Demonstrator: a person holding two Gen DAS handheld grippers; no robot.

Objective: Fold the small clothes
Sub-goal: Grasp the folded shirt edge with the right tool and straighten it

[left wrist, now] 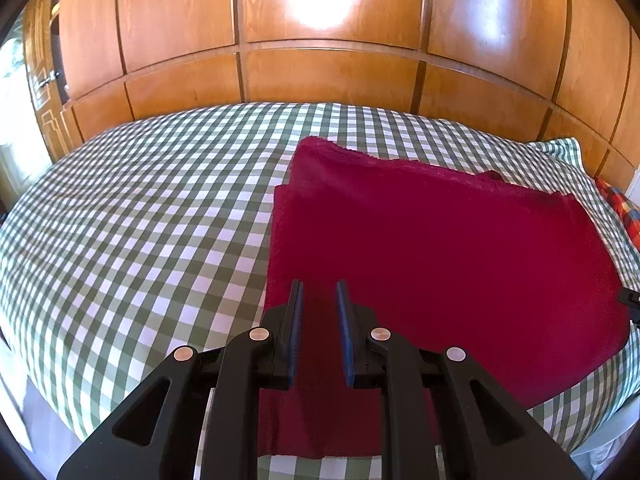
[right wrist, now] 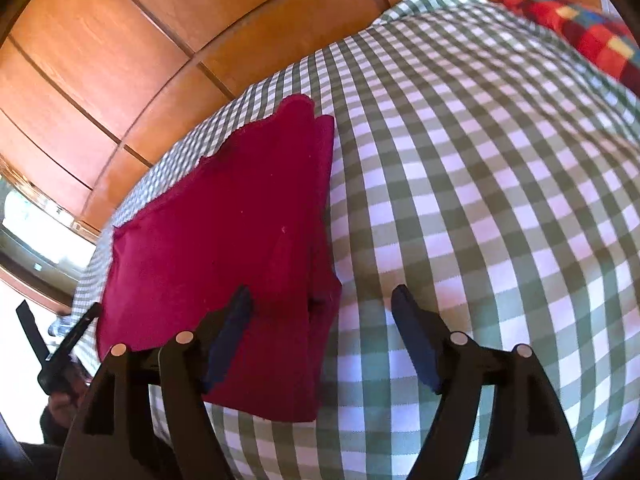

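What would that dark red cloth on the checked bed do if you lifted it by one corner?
The dark red cloth would probably droop and unfold: it lies limp in loose layers with uneven edges. It looks thin, so likely light. Pushed, it would probably bunch up rather than slide, since the checked bedcover beneath is soft.

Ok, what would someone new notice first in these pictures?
The dark red cloth, folded flat on the green-checked bedspread, stands out first. Next, the wooden wall panels behind the bed, glaring with reflected light. The right gripper hangs open over the cloth's edge.
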